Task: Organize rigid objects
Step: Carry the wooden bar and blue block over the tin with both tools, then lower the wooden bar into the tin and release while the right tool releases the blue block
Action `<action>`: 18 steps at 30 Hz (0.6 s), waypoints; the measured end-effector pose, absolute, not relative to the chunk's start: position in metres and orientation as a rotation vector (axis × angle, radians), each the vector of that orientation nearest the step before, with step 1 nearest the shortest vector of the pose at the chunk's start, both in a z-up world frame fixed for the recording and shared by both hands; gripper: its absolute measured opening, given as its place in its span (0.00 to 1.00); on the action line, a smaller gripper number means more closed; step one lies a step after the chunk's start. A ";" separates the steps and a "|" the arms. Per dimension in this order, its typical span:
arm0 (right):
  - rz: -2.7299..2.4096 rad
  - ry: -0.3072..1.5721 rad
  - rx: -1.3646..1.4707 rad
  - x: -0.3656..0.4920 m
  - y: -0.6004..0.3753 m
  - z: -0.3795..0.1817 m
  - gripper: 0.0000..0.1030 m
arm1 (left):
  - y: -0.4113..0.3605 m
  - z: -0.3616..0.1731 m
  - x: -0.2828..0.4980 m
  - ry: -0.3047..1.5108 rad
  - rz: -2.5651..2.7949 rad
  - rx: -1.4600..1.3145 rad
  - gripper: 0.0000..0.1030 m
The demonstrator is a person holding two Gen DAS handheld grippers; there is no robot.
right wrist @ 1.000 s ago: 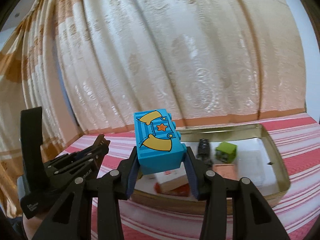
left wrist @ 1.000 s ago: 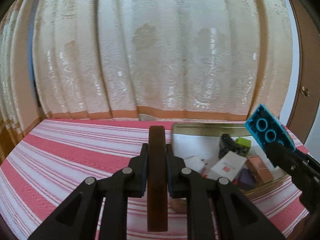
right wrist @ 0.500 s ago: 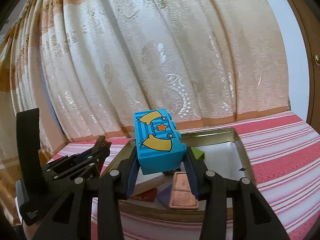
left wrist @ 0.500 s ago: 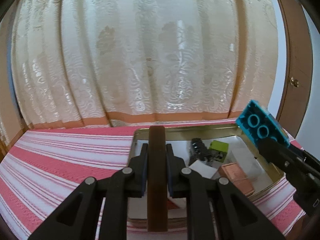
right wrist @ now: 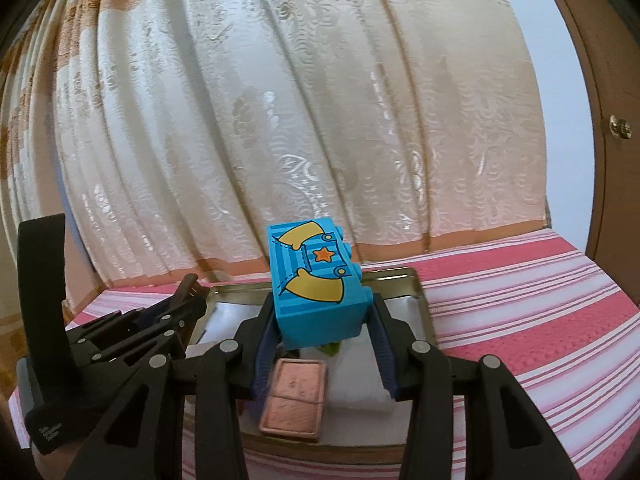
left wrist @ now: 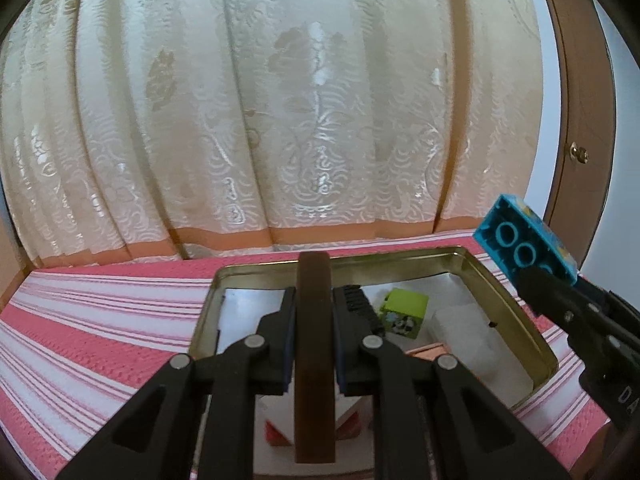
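Left wrist view: the left tongs [left wrist: 313, 342] are clamped on a thin dark brown slab [left wrist: 314, 356], held on edge above the near end of a shallow metal tin [left wrist: 516, 312]. The tin lies on a cloth with red and white stripes [left wrist: 92, 320]. Inside it are a lime-green block [left wrist: 404, 311], a black ridged piece [left wrist: 360, 308] and a white box [left wrist: 464, 332]. At the right edge the right tongs carry a blue toy brick [left wrist: 524, 246] over the tin's right rim.

Right wrist view: the right tongs [right wrist: 322, 350] are clamped on the blue toy brick [right wrist: 316, 284], printed with yellow shapes and an orange star, held above the tin [right wrist: 418, 300]. Below it in the tin lies a copper-coloured flat case [right wrist: 296, 398]. The left tongs [right wrist: 188, 300] reach over the tin's left side. A patterned curtain [right wrist: 320, 100] hangs behind.
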State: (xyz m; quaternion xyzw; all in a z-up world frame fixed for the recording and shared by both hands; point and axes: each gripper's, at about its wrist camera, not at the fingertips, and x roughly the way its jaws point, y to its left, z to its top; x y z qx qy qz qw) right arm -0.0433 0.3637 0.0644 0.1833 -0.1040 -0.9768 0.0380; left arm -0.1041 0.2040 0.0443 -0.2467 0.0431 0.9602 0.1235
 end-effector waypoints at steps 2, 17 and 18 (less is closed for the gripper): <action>-3.017 -0.300 0.566 -0.046 0.366 0.064 0.45 | 0.209 0.043 -0.106 0.132 2.796 -0.724 0.14; -3.065 -0.255 0.591 -0.059 0.370 0.060 0.45 | 0.226 0.033 -0.121 0.148 2.772 -0.791 0.14; -3.071 -0.257 0.590 -0.060 0.370 0.060 0.45 | 0.226 0.032 -0.122 0.149 2.773 -0.794 0.14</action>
